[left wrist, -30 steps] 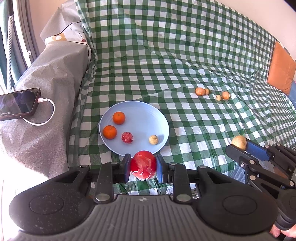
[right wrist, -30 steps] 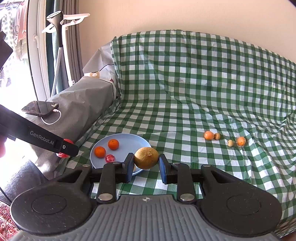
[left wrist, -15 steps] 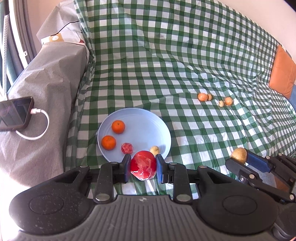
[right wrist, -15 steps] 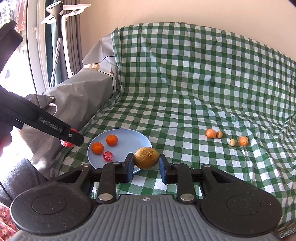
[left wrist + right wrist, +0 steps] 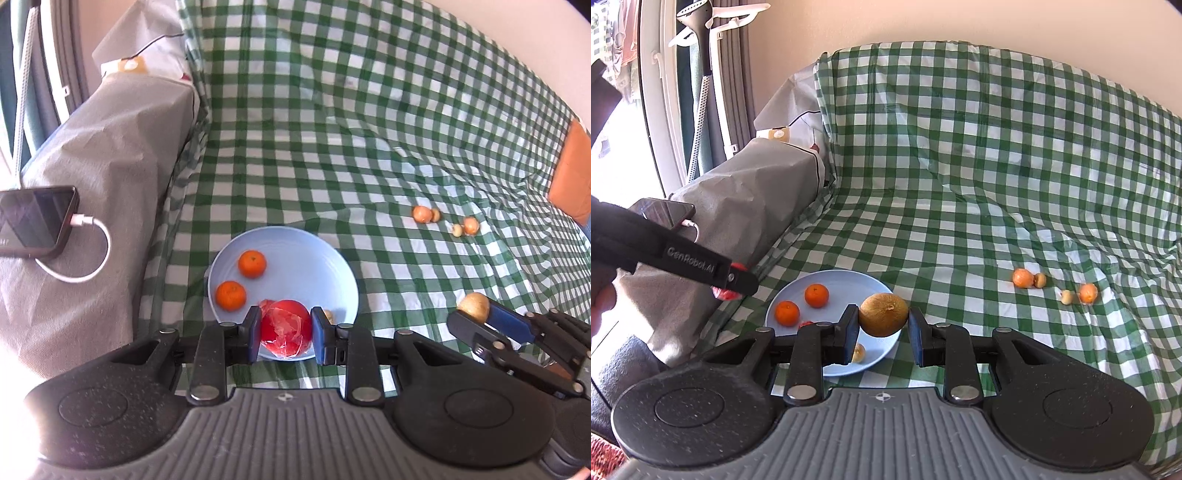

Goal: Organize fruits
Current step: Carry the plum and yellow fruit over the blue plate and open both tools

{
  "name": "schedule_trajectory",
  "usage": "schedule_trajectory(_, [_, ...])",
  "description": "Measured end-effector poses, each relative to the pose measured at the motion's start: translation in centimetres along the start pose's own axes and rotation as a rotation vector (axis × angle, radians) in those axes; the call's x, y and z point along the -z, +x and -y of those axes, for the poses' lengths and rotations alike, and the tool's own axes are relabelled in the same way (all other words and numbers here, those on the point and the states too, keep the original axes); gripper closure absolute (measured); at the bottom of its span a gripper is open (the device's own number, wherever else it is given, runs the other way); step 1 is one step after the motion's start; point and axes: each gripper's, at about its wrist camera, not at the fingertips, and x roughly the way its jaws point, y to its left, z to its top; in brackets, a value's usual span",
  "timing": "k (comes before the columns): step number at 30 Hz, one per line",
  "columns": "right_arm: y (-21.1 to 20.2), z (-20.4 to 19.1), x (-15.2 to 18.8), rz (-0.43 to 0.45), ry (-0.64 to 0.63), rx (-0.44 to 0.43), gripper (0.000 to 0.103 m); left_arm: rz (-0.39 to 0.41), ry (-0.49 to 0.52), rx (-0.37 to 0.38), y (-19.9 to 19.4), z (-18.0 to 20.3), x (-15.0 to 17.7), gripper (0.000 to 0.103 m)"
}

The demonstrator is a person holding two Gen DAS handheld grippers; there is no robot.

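My left gripper [image 5: 285, 334] is shut on a red fruit [image 5: 285, 328] wrapped in clear film, held over the near rim of a light blue plate [image 5: 306, 258]. The plate holds two tangerines [image 5: 252, 263], a small red wrapped fruit and a small tan fruit, both partly hidden. My right gripper [image 5: 882, 330] is shut on a tan round fruit [image 5: 883, 314], over the plate's right edge [image 5: 849, 278]. Several small orange and tan fruits [image 5: 422, 213] [image 5: 1023, 277] lie on the green checked cloth to the right.
A grey-covered sofa arm [image 5: 110, 155] on the left carries a phone [image 5: 35, 220] on a white charging cable. An orange cushion [image 5: 570, 184] sits at the far right. The checked backrest [image 5: 960, 129] rises behind. A garment steamer [image 5: 698, 22] stands by the window.
My left gripper has moved forward with the red fruit, from in front of the plate to over its near rim. My right gripper has come slightly closer to the plate with the tan fruit.
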Motion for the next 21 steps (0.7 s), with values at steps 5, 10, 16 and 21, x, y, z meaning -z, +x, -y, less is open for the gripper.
schedule_trajectory(5, [3.1, -0.1, 0.5, -0.044, -0.006, -0.027, 0.073, -0.029, 0.028, -0.028, 2.2, -0.3, 0.0, 0.072])
schedule_trajectory(10, [6.6, -0.4, 1.1, -0.093, -0.033, -0.043, 0.073, -0.081, 0.043, -0.041, 6.1, -0.6, -1.0, 0.072])
schedule_trajectory(16, [11.7, -0.4, 2.2, -0.167, -0.042, -0.042, 0.073, -0.116, 0.088, -0.08, 11.0, -0.5, -2.5, 0.072])
schedule_trajectory(21, [15.5, -0.5, 2.7, -0.22, -0.045, -0.047, 0.073, -0.156, 0.106, -0.093, 14.5, -0.5, -3.4, 0.072])
